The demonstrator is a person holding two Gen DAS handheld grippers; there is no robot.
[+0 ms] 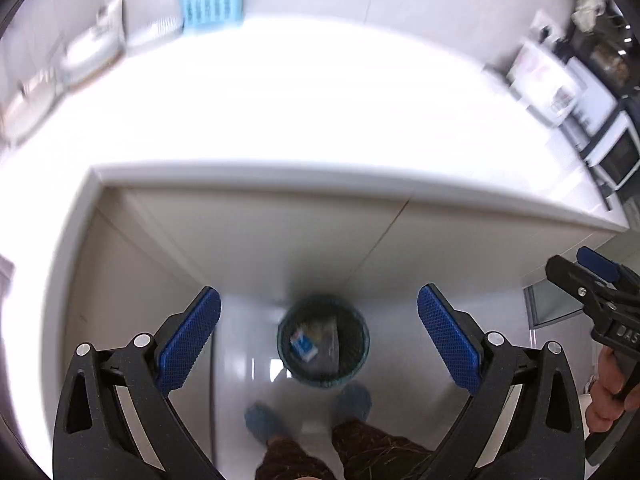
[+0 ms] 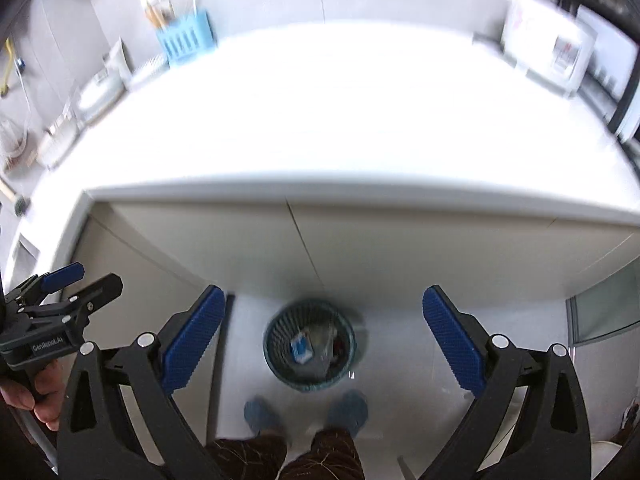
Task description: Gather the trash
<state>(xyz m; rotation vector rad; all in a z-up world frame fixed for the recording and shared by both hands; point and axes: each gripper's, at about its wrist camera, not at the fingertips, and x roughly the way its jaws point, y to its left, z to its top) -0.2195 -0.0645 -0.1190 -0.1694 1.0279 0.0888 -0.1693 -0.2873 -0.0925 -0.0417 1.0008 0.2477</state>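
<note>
A round dark mesh waste bin stands on the floor in front of the counter. Inside lie a small blue-and-white pack and some clear wrapping. My left gripper hangs high above the bin, open, nothing between its blue pads. My right gripper hangs beside it, also open and empty. Each gripper shows in the other's view, the right one at the right edge and the left one at the left edge. A hand holds each.
A wide white countertop fills the upper half, with beige cabinet fronts below. A light blue rack and dishes stand at the back left, white appliances at the back right. The person's blue-covered shoes stand just before the bin.
</note>
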